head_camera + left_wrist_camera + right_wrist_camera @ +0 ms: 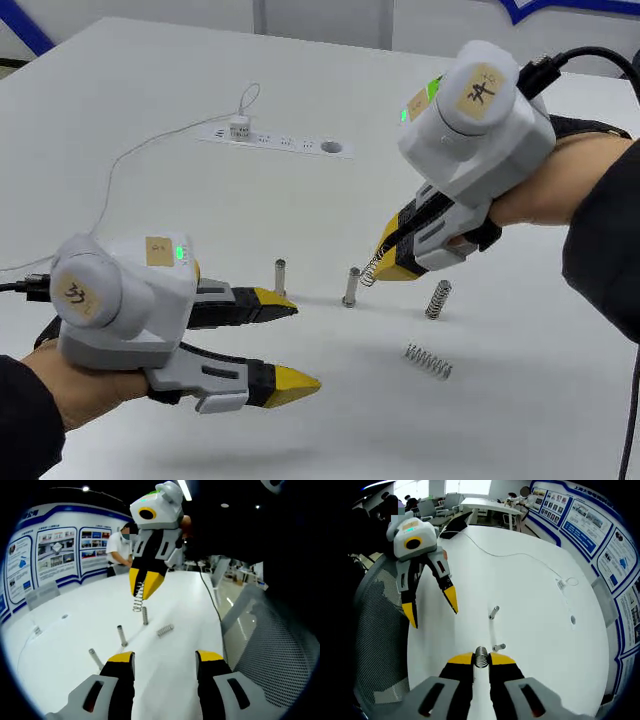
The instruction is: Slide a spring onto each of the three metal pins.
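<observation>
While we go through the head view first, the right hand-held gripper [388,265] is clamped shut on one end of the held spring [372,268]. The free end points down toward the middle pin [351,286], just beside its top and not yet over it. The left pin [280,275] stands bare. Further right an upright spring [438,298] stands on the worktop [150,110]; we judge it sits on the third pin, but the pin itself is hidden. A loose spring [428,360] lies flat near it, likely for the last bare pin. The left hand-held gripper [292,346] hovers low, jaws wide apart and empty, tips toward the pins, probably ready to steady one.

In the left gripper view, its own jaws are spread with nothing between them. The right hand-held gripper [145,582] hangs above with the held spring [138,600] dangling near-vertical, which suits threading. The loose spring [165,629] lies flat.

In the right gripper view, the jaws pinch the held spring [481,655], seen end-on. The middle pin [499,646] is just beside it and the left pin [493,612] lies beyond. The left hand-held gripper [432,612] is open and off to the side, clear of the approach.
</observation>
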A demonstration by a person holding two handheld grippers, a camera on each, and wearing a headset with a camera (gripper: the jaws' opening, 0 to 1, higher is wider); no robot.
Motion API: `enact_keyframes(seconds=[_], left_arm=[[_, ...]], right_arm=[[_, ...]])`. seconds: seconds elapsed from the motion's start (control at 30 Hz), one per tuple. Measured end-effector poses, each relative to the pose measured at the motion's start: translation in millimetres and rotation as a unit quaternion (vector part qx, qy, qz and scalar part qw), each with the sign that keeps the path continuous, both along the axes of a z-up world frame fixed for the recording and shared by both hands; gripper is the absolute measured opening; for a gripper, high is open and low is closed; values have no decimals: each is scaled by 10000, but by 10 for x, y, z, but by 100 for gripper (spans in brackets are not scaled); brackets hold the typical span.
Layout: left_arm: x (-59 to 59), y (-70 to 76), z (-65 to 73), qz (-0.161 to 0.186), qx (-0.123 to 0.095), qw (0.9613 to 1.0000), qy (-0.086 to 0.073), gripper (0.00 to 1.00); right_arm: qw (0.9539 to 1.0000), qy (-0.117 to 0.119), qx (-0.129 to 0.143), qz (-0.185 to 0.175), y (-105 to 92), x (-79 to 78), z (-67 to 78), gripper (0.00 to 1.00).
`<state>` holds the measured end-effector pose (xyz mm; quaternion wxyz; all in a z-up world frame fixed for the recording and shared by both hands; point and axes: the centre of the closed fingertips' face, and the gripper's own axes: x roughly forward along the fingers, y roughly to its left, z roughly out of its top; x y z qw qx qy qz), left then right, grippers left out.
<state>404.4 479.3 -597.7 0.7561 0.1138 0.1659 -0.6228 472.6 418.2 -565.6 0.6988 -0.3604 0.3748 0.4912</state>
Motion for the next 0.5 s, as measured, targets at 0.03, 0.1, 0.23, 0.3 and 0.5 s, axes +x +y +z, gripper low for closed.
enact_keyframes(seconds=[0.03,0.1,0.23,0.3,0.5], left_arm=[[0,21,-8,34,1,10000,21,51],[7,74,-25,123,13,9999,70,54],[36,167,-51,273,49,9996,83,57],[50,195,-51,335,41,9994,88,58],[81,268,-52,524,-7,9985,135,62]], right_arm=[[10000,13,-11,-23,-7,35,-11,12],[10000,43,-53,-58,-13,99,-31,12],[9998,101,-170,-83,-16,253,-106,12],[9996,123,-220,-81,-7,294,-140,12],[9988,265,-379,-131,-2,406,-281,12]])
